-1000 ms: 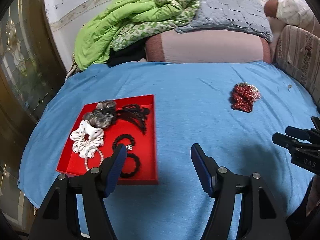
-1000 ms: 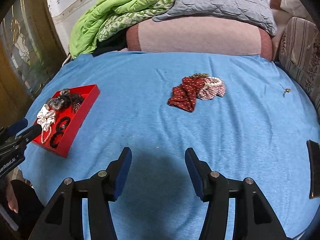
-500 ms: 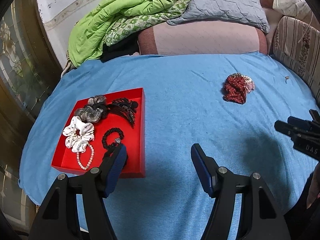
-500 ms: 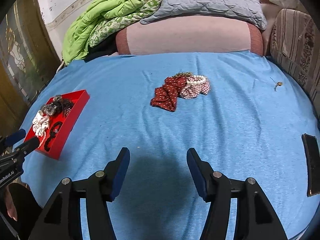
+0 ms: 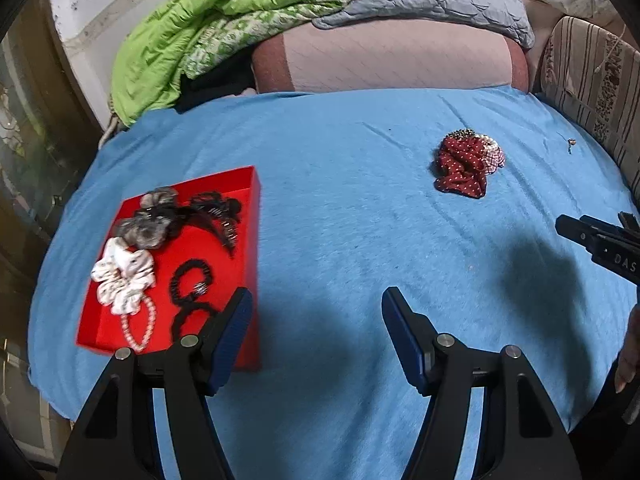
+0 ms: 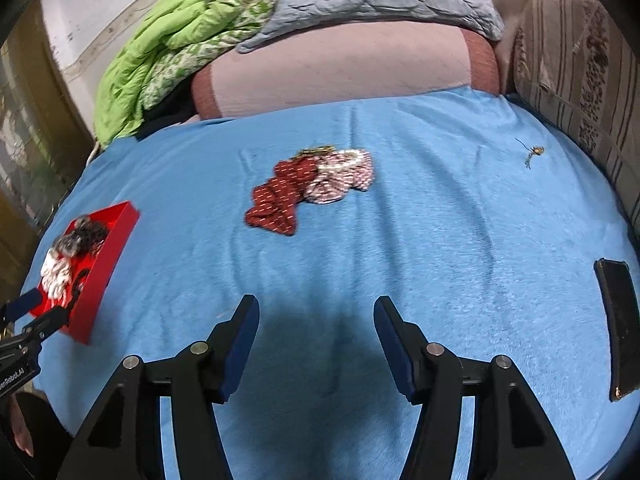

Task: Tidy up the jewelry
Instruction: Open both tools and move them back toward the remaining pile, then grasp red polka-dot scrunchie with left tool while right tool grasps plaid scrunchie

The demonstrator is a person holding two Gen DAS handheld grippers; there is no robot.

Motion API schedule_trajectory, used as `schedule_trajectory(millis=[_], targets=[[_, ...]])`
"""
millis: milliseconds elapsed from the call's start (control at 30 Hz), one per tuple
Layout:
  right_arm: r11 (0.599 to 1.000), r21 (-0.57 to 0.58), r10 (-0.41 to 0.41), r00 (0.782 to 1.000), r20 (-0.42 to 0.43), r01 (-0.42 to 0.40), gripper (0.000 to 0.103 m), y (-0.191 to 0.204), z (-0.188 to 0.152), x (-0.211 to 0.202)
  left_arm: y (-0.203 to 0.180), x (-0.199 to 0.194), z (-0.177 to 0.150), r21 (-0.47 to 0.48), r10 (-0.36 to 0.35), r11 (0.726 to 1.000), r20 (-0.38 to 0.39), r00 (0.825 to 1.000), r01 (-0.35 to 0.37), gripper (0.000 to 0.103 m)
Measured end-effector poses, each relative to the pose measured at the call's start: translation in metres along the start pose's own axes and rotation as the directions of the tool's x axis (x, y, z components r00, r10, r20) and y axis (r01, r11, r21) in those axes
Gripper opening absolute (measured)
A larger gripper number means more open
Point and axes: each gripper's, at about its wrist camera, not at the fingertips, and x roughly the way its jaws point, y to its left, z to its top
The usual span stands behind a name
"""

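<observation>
A red tray [image 5: 248,200] on the blue bedsheet holds a white scrunchie [image 5: 122,274], a grey scrunchie [image 5: 146,230], a black claw clip [image 5: 218,214], black hair ties [image 5: 190,280] and a pearl bracelet [image 5: 138,326]. It also shows at the left of the right wrist view [image 6: 104,256]. A red dotted scrunchie [image 6: 280,200] and a pink-white scrunchie [image 6: 342,174] lie together mid-bed, apart from both grippers; the pile also shows in the left wrist view [image 5: 464,164]. My left gripper [image 5: 316,314] is open and empty beside the tray's right edge. My right gripper [image 6: 316,318] is open and empty.
A small gold trinket [image 6: 532,154] lies at the far right of the bed. A dark phone [image 6: 620,320] lies at the right edge. Pillows [image 6: 344,68], a green blanket [image 6: 168,64] and a striped cushion [image 6: 576,76] bound the back and right.
Both grippers have drawn back and up from the bed. The tray now sits lower left of the left gripper; the scrunchie pile looks farther from the right gripper. Both stay open.
</observation>
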Motion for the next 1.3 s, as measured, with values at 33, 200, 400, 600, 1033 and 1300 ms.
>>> schedule_trajectory(millis=[33, 200, 400, 600, 1033, 1300], targets=[[1.0, 0.012, 0.0, 1.0, 0.002, 0.0, 0.064, -0.004, 0.004, 0.003, -0.002, 0.003, 0.004, -0.002, -0.011, 1.0, -0.004, 1.0, 0.011, 0.066], [0.997, 0.063, 0.034, 0.999, 0.032, -0.036, 0.064, -0.024, 0.029, 0.022, -0.021, 0.027, 0.027, -0.002, -0.098, 0.995, -0.023, 0.995, 0.098, 0.066], [0.999, 0.014, 0.042, 0.998, 0.037, -0.043, 0.054, -0.026, 0.064, 0.057, -0.05, 0.074, 0.056, -0.018, -0.177, 0.984, -0.076, 0.981, 0.177, 0.066], [0.997, 0.005, 0.076, 0.997, -0.008, -0.076, 0.049, -0.032, 0.081, 0.102, -0.074, 0.118, 0.085, -0.052, -0.237, 0.971, -0.089, 0.967, 0.233, 0.066], [0.985, 0.033, 0.17, 0.985, -0.023, -0.169, 0.039, -0.038, 0.095, 0.145, -0.113, 0.175, 0.12, -0.116, -0.389, 0.919, -0.133, 0.911, 0.376, 0.031], [0.959, 0.136, 0.257, 0.965, -0.049, -0.248, 0.004, -0.041, 0.092, 0.128, -0.096, 0.143, 0.105, -0.102, -0.366, 0.929, -0.128, 0.922, 0.355, 0.01]])
